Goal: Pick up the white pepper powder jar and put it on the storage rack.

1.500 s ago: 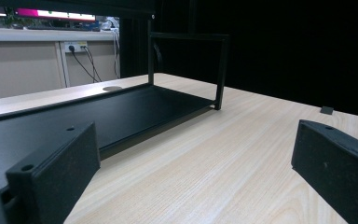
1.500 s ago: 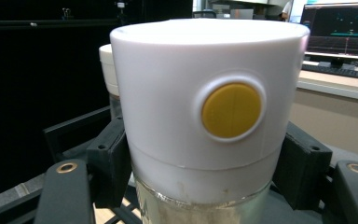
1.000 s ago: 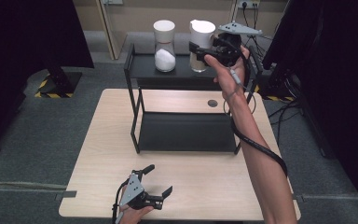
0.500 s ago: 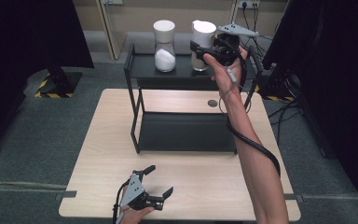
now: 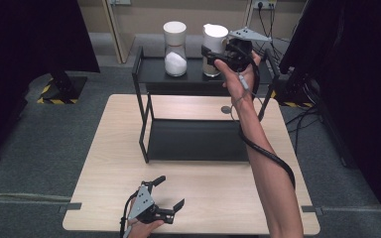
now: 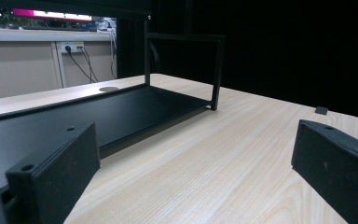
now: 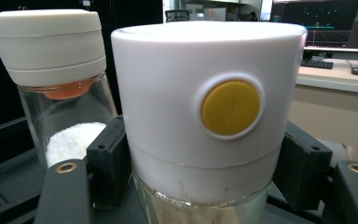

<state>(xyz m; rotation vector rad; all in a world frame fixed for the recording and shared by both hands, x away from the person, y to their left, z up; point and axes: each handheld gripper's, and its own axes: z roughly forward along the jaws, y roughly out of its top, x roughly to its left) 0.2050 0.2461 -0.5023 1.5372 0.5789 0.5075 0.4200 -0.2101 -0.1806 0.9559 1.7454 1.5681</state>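
Note:
Two glass jars with white lids stand on the top shelf of a black rack (image 5: pixel 149 64). The right jar (image 5: pixel 213 42) has a round yellow button on its lid (image 7: pixel 230 108) and pale powder inside. My right gripper (image 5: pixel 212 55) is shut on this jar, with its pads (image 7: pixel 106 158) against both sides at the lid's lower edge. The left jar (image 5: pixel 175 49), also seen in the right gripper view (image 7: pixel 60 84), holds white powder. My left gripper (image 5: pixel 171 191) rests low over the table's front edge, open, with nothing between its fingers (image 6: pixel 51 177).
The rack's lower shelf (image 6: pixel 98 112) lies on the light wooden table (image 5: pixel 114 163). A small round grey cap (image 5: pixel 226 109) sits in the tabletop behind the rack. Cables and dark equipment stand at the right, beyond the table.

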